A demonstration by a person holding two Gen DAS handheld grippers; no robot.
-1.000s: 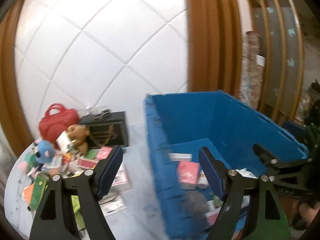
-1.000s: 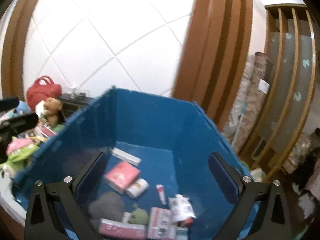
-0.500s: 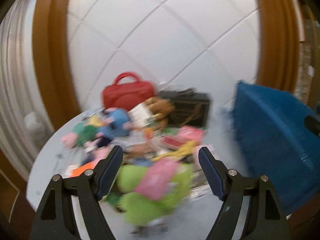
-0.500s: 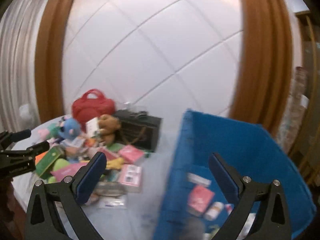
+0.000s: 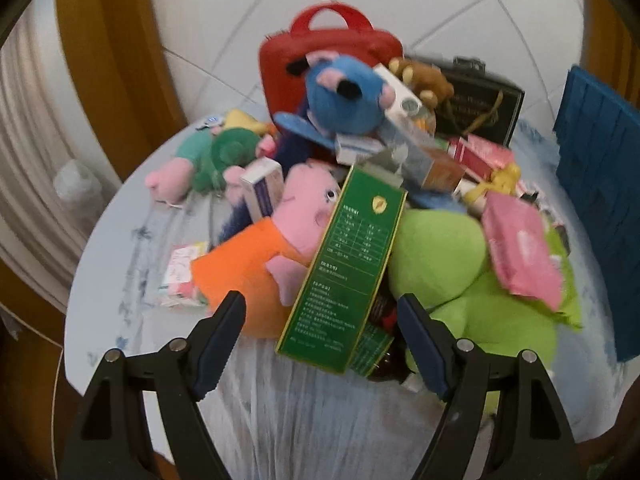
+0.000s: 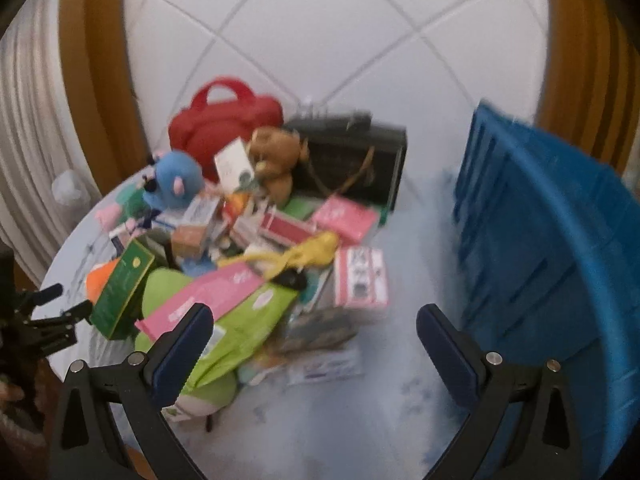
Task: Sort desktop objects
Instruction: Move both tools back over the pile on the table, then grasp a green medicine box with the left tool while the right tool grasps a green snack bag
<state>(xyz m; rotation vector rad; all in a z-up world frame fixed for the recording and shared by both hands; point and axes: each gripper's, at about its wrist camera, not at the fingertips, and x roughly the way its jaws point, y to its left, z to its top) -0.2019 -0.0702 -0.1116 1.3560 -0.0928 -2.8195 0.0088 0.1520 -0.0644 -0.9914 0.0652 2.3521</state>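
A pile of toys and boxes covers the round white table point(image 5: 132, 264). In the left wrist view my left gripper point(image 5: 320, 320) is open and empty, its jaws either side of the near end of a tall green box point(image 5: 348, 268). The box leans on a pink pig plush in orange point(image 5: 264, 256) and a green plush point(image 5: 452, 264). A pink packet point(image 5: 520, 248) lies on the green plush. My right gripper point(image 6: 312, 328) is open and empty, above the table's front, near a pink-and-white box point(image 6: 362, 278). The blue bin point(image 6: 560, 256) stands at the right.
A red bag point(image 5: 328, 52), a blue mouse plush point(image 5: 344, 96), a brown bear point(image 6: 276, 156) and a black case point(image 6: 352, 160) stand at the back of the pile. The left gripper also shows at the left edge of the right wrist view point(image 6: 52, 308). A tiled wall is behind.
Both grippers have swung left, away from over the blue bin, to face the pile. The left gripper has closed in on the green box. Both stayed open.
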